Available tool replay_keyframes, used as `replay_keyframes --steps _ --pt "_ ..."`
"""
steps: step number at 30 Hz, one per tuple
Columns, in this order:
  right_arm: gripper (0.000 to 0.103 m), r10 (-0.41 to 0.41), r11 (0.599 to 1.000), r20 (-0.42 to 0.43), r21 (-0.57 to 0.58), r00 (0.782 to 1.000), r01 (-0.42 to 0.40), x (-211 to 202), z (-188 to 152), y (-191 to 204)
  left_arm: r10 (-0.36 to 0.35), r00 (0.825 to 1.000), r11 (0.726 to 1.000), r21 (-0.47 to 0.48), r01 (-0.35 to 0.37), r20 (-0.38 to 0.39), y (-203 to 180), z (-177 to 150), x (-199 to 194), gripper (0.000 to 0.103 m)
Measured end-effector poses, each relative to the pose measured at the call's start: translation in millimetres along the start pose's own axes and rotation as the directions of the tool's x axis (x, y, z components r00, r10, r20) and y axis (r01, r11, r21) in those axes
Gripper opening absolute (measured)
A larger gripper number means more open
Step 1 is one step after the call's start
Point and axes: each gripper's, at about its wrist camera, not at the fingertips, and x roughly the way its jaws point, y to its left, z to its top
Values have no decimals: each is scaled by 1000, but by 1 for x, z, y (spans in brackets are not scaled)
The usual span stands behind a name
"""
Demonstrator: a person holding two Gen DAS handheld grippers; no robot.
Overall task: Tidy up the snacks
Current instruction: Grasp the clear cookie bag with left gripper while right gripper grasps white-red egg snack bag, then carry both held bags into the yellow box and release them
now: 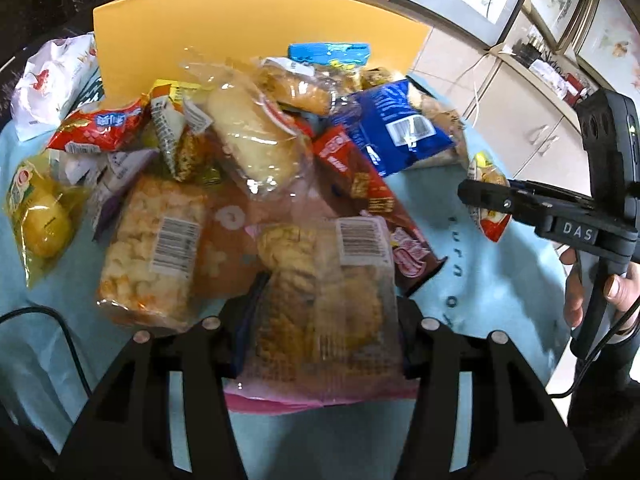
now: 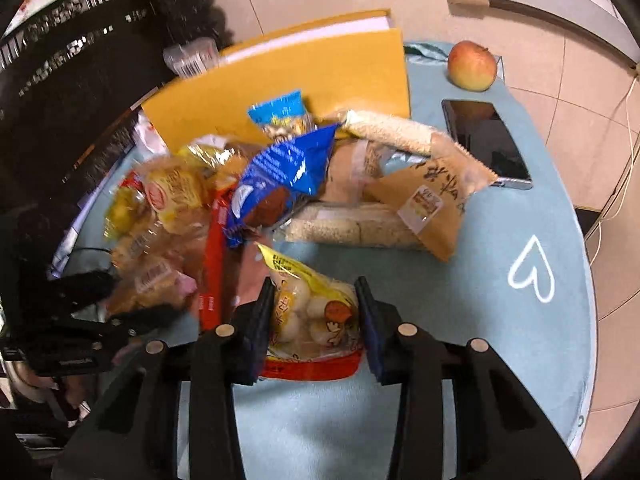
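In the left wrist view, the left gripper [image 1: 324, 344] is pointing down at a heap of snack packets on the bench [image 1: 500, 280], which is wearing a pale blue cloth; its jaws are standing partly apart and pressing on the sides of a clear packet of brown biscuits [image 1: 328, 300], which is lying between them with its barcode label at the far end; just to the left of that packet a clear bag of puffed cubes [image 1: 152, 248] is lying flat; beyond it a long pale bread roll in clear wrap [image 1: 256, 136] is resting on the heap; further off and to the right a blue packet [image 1: 396, 128] is lying, with a yellow folder [image 1: 256, 36] standing up behind everything; far to the right the right gripper [image 1: 486, 200] is holding a small yellow and red packet [image 1: 490, 196], with a hand [image 1: 592, 288] wrapped round its handle.

In the right wrist view, the right gripper [image 2: 316, 320] is pinching the yellow and red packet [image 2: 312, 312] of pale round pieces, its jaws partly closed on the packet's two sides; ahead and to the left the blue packet [image 2: 288, 172] is sitting on the heap; ahead and to the right a brown paper packet [image 2: 432, 208] is leaning on sesame bars [image 2: 352, 232]; beyond, a phone [image 2: 486, 140] and an apple [image 2: 472, 65] are lying near the bench's far edge; at the far left the left gripper [image 2: 132, 312] is showing, blurred.
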Motion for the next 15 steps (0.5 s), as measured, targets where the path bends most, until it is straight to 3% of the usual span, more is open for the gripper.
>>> replay_keyframes --steps 9,15 --pt "41 53 999 50 -6 997 -53 -14 6 16 23 997 1000 -5 -22 78 -4 7 -39 53" --pt "41 89 996 90 -11 992 -88 -27 17 19 39 985 999 8 -41 167 -7 24 -74 53"
